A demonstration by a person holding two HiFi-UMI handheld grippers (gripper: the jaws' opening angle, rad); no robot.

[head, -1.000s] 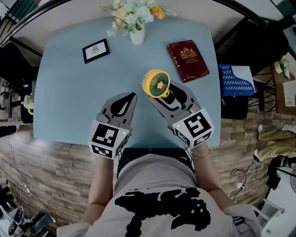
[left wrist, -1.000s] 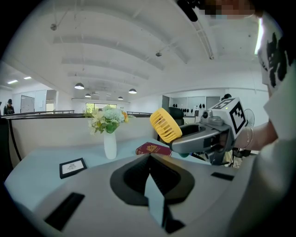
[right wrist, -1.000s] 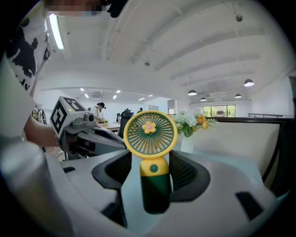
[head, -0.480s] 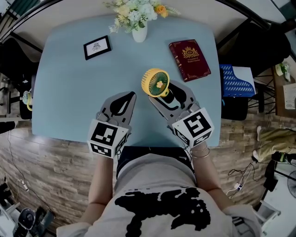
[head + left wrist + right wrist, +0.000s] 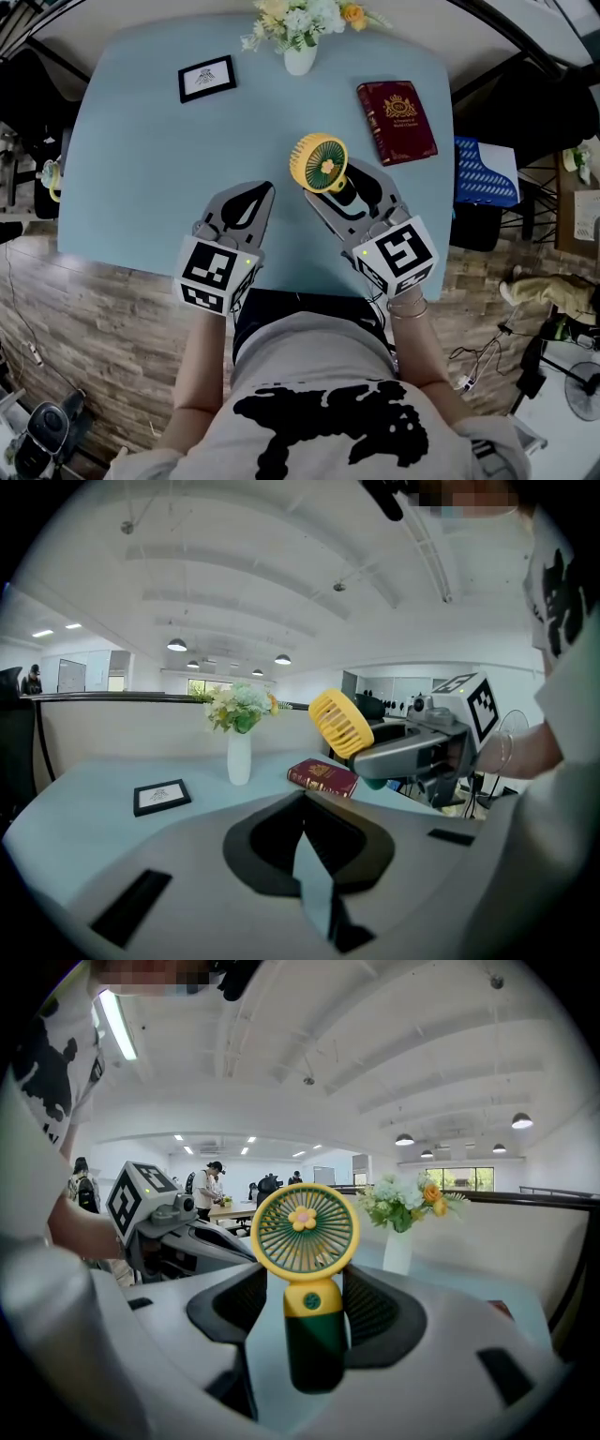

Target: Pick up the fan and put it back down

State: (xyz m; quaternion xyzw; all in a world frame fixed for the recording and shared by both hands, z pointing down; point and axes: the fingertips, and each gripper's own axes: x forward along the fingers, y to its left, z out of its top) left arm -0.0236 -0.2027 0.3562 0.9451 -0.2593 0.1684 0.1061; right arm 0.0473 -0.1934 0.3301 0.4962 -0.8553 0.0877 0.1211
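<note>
A small yellow fan [image 5: 319, 162] with a dark green handle stands upright between the jaws of my right gripper [image 5: 339, 190], which is shut on the handle. In the right gripper view the fan [image 5: 305, 1232] fills the centre, its round head with a flower badge facing the camera above the handle [image 5: 316, 1344]. From the left gripper view the fan [image 5: 340, 722] is seen held above the light blue table [image 5: 141, 169]. My left gripper [image 5: 267, 189] rests to the left of the fan, jaws shut with nothing in them; its tips [image 5: 302, 799] meet.
At the table's far edge stand a white vase of flowers [image 5: 300, 37] and a black-framed card [image 5: 207, 79]. A dark red book [image 5: 397, 122] lies at the far right. A blue seat [image 5: 485, 173] stands beside the table's right edge.
The head view has drifted, so the table's things sit a little further right in frame. Both grippers and the fan keep their places.
</note>
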